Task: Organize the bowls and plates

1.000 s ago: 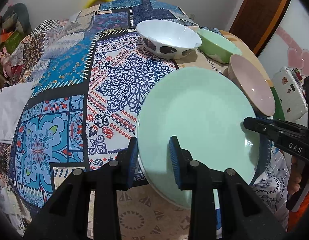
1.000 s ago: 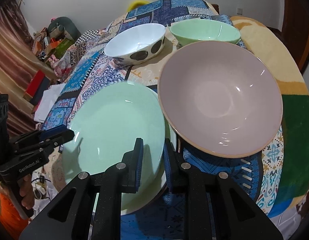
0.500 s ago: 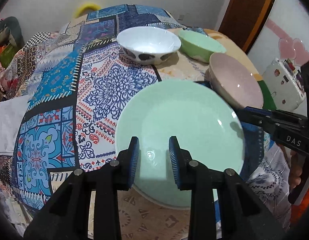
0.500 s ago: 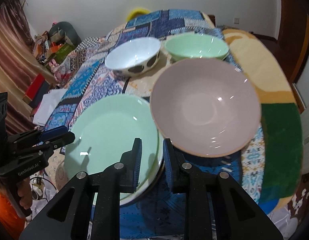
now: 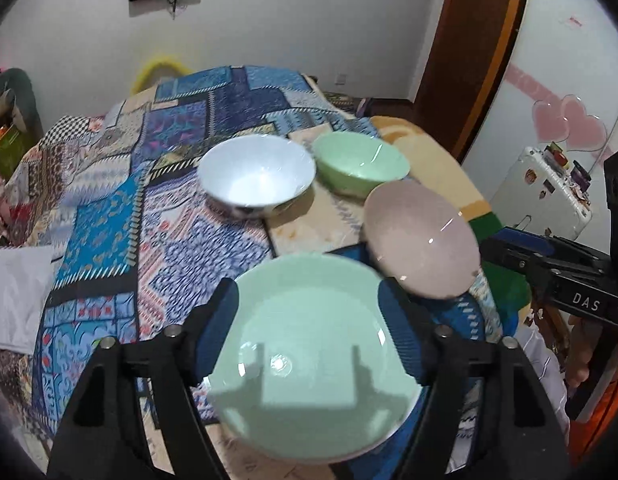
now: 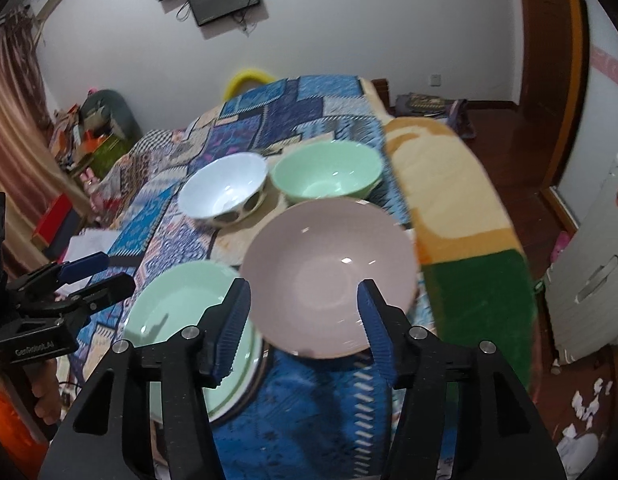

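1. The left gripper (image 5: 309,328) hangs above the round pale-green ceramic plate (image 5: 313,360); its jaws have just been opening and now stand wide with nothing clamped. The plate lies flat on the patchwork blue bedspread (image 5: 169,248).
2. The right gripper (image 6: 303,320) has likewise just been opening, empty, over the near rim of the wide dusty-pink ceramic bowl (image 6: 329,276), which sits at the plate's two o'clock.
3. My guess: the bowls get nested next. Best take the pink bowl by its near rim and lift it level.
4. From the pink bowl, the white bowl with dark spots (image 6: 223,192) sits at ten o'clock and the mint-green bowl (image 6: 327,176) at twelve.
5. Whether a second plate lies under the green one is hard to tell; motion blur softens every edge.
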`<action>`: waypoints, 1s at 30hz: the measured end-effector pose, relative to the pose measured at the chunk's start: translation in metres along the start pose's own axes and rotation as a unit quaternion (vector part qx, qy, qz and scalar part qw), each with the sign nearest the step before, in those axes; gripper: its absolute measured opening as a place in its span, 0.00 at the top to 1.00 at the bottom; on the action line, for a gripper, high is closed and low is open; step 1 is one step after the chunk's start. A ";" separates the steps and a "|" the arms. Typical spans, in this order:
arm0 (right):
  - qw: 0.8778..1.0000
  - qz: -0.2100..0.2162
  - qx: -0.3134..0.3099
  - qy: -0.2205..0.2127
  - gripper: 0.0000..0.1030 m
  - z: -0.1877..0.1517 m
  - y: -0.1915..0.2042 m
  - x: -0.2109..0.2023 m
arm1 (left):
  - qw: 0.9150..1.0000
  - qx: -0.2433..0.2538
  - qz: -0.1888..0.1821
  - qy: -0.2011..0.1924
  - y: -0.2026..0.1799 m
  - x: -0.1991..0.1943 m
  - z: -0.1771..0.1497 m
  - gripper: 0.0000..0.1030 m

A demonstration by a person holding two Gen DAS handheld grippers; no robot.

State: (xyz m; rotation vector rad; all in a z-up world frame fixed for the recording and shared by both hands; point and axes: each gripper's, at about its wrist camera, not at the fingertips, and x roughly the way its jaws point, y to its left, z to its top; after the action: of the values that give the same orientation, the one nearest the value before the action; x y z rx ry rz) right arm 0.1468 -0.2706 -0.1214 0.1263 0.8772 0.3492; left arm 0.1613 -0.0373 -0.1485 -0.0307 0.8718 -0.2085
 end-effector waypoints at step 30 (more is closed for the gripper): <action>0.997 -0.021 0.057 0.052 0.48 -0.012 -0.068 0.069 | 0.995 -0.005 -0.034 0.096 -0.036 0.147 0.034 0.41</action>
State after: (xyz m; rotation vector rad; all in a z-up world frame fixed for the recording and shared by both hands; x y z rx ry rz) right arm 0.1950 -0.3109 -0.1964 0.1975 1.0009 0.2686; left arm 0.2727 -0.1030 -0.2341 -0.0498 1.0639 -0.2742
